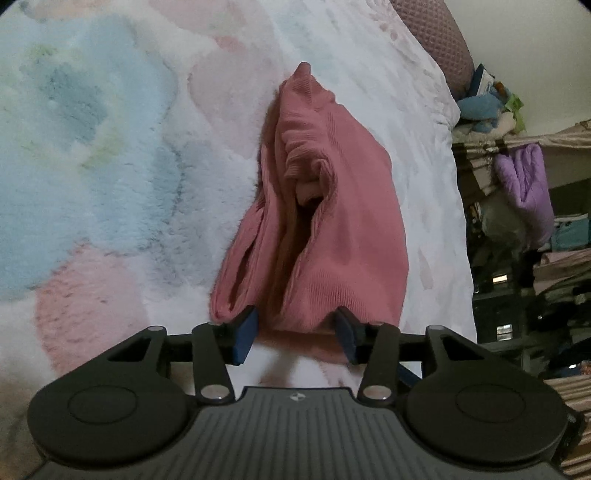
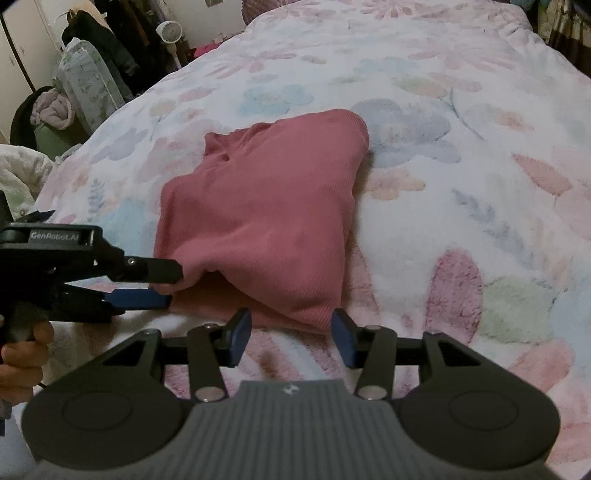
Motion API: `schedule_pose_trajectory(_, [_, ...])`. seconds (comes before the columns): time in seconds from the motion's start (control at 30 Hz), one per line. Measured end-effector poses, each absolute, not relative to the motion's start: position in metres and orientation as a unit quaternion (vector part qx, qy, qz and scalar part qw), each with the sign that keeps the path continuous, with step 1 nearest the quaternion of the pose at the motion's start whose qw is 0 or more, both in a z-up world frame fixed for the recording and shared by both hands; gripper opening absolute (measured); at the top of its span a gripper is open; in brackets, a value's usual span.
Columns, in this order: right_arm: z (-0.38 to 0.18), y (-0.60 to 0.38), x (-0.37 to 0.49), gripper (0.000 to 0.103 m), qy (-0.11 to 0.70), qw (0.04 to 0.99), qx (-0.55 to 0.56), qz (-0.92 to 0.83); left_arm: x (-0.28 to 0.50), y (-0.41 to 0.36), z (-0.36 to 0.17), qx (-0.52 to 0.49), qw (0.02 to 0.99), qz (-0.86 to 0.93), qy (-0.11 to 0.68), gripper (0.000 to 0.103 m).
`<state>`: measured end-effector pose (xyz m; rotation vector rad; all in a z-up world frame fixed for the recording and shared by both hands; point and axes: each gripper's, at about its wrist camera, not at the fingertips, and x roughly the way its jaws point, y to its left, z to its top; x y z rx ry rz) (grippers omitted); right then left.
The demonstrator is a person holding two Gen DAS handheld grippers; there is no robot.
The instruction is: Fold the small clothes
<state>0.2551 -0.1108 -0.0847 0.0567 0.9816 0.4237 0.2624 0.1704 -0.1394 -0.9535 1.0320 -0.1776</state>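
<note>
A pink ribbed garment (image 1: 332, 229) (image 2: 266, 206) lies folded in a loose bundle on a fluffy floral blanket (image 1: 110, 147) (image 2: 461, 177). My left gripper (image 1: 295, 330) stands open at the garment's near edge, and a fold of cloth lies between its blue pads without being squeezed. In the right wrist view the left gripper (image 2: 173, 288) comes in from the left, one finger above the garment's corner and one below it. My right gripper (image 2: 291, 332) is open too, its fingers either side of the garment's near corner. A hand (image 2: 22, 354) holds the left gripper's handle.
The blanket covers a bed with a pink pillow (image 1: 432, 33) at its far end. Shelves with a purple cloth (image 1: 524, 192) and plush toys (image 1: 487, 107) stand past one edge of the bed. A fan (image 2: 168, 31), hanging coats and bags crowd the other side.
</note>
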Motion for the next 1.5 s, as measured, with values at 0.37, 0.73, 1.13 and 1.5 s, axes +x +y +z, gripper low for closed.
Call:
schedule_pose_trajectory(0.37, [-0.098,-0.1,0.264,0.026,0.481,0.861,-0.001,0.164,0.249,0.168,-0.045,-0.305,0.86,-0.106,0.394,0.007])
schedule_pose_trajectory(0.73, [-0.109,-0.116,0.263,0.0,0.502,0.853,0.025,0.144,0.239,0.168,-0.128,-0.32,0.817,-0.064,0.475,0.01])
schedule_pose_trajectory(1.13, [-0.083,-0.149,0.251,0.001,0.491,0.856,0.058,0.15,0.23,0.169,-0.074,-0.232,0.845,-0.049,0.479,0.037])
schedule_pose_trajectory(1.5, [-0.057,-0.123,0.293,0.001,0.435,0.883,0.041,0.173,0.295,0.142,-0.053,-0.165,0.883,-0.045,0.438,0.037])
